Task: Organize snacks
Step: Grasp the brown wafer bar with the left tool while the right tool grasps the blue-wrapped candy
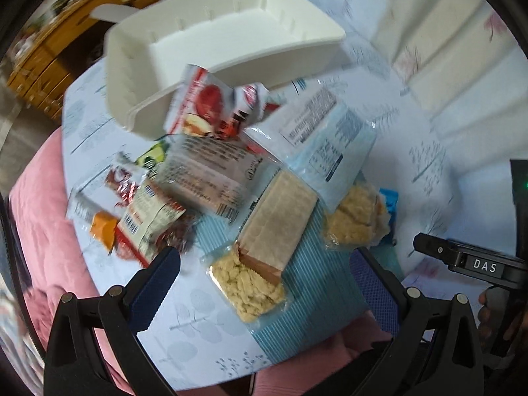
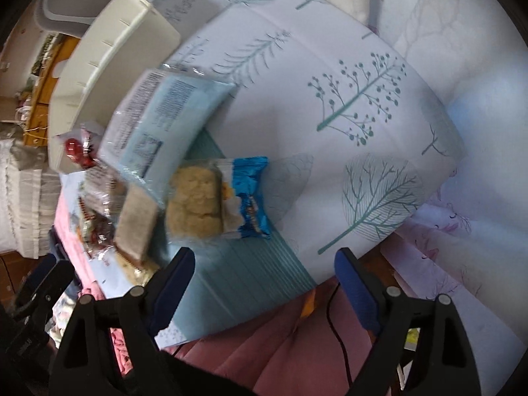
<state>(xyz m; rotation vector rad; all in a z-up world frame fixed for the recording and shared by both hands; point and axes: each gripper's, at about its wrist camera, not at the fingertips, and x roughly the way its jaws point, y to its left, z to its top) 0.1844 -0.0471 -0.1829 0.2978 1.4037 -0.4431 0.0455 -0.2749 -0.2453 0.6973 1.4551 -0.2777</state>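
Note:
A heap of snack packets lies on a tree-print sheet [image 2: 330, 76]. It holds a wafer pack [image 1: 277, 221], two clear packs of crumbly yellow biscuits [image 1: 250, 287], a light blue pack [image 1: 336, 145] and a red-and-white packet [image 1: 211, 102]. Behind the heap stands an empty white bin [image 1: 231, 43]. My left gripper [image 1: 269, 274] hangs open just above the wafer and biscuit packs, holding nothing. My right gripper [image 2: 265, 257] is open above a teal striped cloth, just short of a blue-wrapped snack [image 2: 250, 191] and a biscuit pack [image 2: 194, 198].
A teal striped cloth [image 1: 313, 297] lies under the near packs. A pink blanket [image 1: 43, 231] borders the sheet on the near side. The white bin [image 2: 109, 56] stands at the heap's far side. Wooden drawers [image 1: 43, 76] are far off. The right gripper's body [image 1: 468, 260] shows at the right.

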